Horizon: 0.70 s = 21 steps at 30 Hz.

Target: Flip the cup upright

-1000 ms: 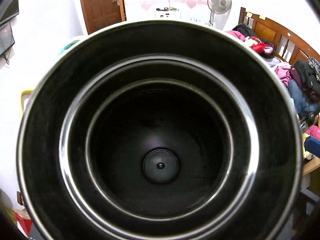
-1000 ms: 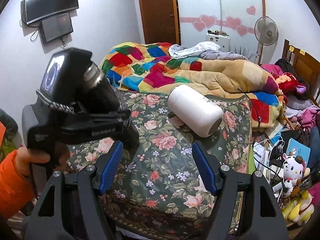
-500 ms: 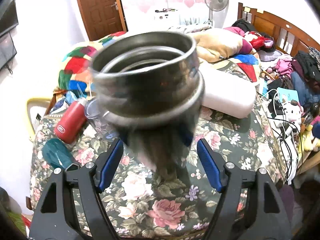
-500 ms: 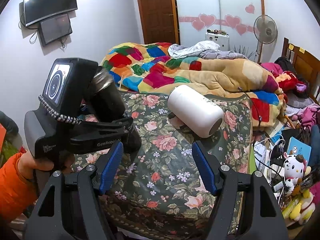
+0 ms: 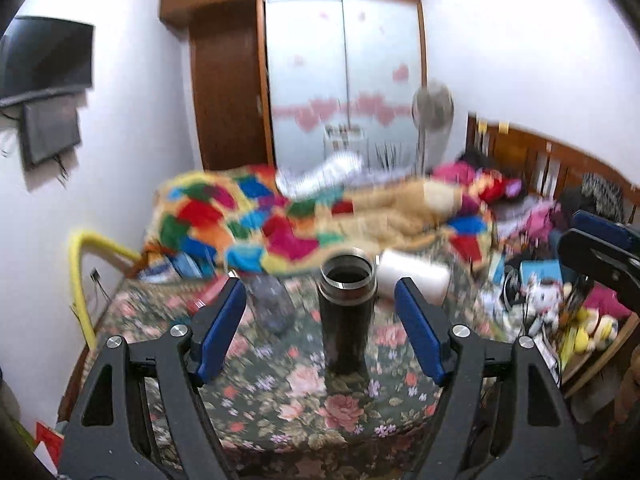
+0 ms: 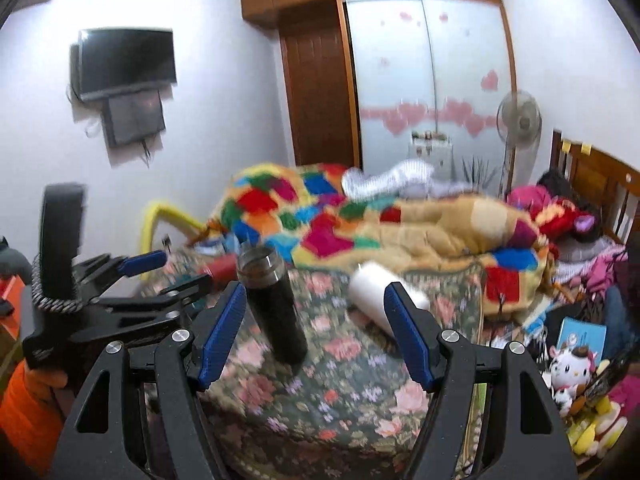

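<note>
A black metal cup [image 5: 346,312] with a steel rim stands upright, mouth up, on the floral tablecloth [image 5: 304,400]. It also shows in the right wrist view [image 6: 274,308]. My left gripper [image 5: 320,328] is open and empty, pulled back from the cup, which stands beyond its blue pads [image 5: 416,332], apart from them. In the right wrist view the left gripper [image 6: 160,276] sits left of the cup. My right gripper [image 6: 316,336] is open and empty, near the table's front edge.
A white cylinder [image 5: 412,280] lies on its side behind and right of the cup; it also shows in the right wrist view [image 6: 384,296]. A clear cup [image 5: 272,304] and a red bottle [image 6: 222,268] lie at the left. A quilted bed [image 6: 380,224] stands behind, clutter at right.
The left gripper set the black cup upright on the cloth, let go and drew back. The right gripper rose and tilted slightly, still open.
</note>
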Available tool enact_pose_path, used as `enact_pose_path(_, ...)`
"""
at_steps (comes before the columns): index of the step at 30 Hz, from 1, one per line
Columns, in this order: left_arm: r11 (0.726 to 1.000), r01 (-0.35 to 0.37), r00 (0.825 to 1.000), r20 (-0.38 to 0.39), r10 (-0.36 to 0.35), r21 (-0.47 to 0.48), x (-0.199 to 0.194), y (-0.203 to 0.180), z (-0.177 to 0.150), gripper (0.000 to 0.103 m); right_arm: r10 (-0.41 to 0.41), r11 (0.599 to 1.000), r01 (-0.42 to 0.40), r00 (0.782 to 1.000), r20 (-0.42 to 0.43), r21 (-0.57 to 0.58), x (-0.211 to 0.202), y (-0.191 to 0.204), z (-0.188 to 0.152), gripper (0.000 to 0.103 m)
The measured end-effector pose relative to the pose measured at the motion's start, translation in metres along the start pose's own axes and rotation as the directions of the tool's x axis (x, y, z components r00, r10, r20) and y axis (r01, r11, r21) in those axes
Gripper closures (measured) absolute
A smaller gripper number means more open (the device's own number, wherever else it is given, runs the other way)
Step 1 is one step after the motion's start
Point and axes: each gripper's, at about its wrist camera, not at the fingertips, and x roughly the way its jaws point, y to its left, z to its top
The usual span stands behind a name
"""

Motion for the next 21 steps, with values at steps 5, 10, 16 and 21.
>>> enact_pose_path(5, 0.998, -0.005, 0.988, 0.153, 0.015, -0.064, -0.065, 0.013, 0.004, 0.022, 0.023, 1.0, -0.025, 0.989, 0.147, 0.006, -0.044, 0.018, 0.01, 0.029)
enact_pose_path(10, 0.993, -0.026, 0.966, 0.251, 0.056, -0.119, -0.104, 0.016, -0.001, 0.017, 0.019, 1.0, -0.017, 0.97, 0.242, -0.009, -0.074, 0.037, 0.01, 0.025)
enact_pose_path(16, 0.99, -0.051, 0.946, 0.31, 0.09, -0.133, -0.131, 0.016, -0.012, 0.009, -0.01, 1.0, 0.015, 0.956, 0.294, -0.015, -0.087, 0.047, 0.005, 0.012)
enact_pose_path(21, 0.99, -0.08, 0.939, 0.325, 0.113, -0.113, -0.137, 0.011, -0.019, 0.006, -0.046, 0.999, 0.052, 0.948, 0.314, -0.012, -0.091, 0.05, -0.001, 0.0)
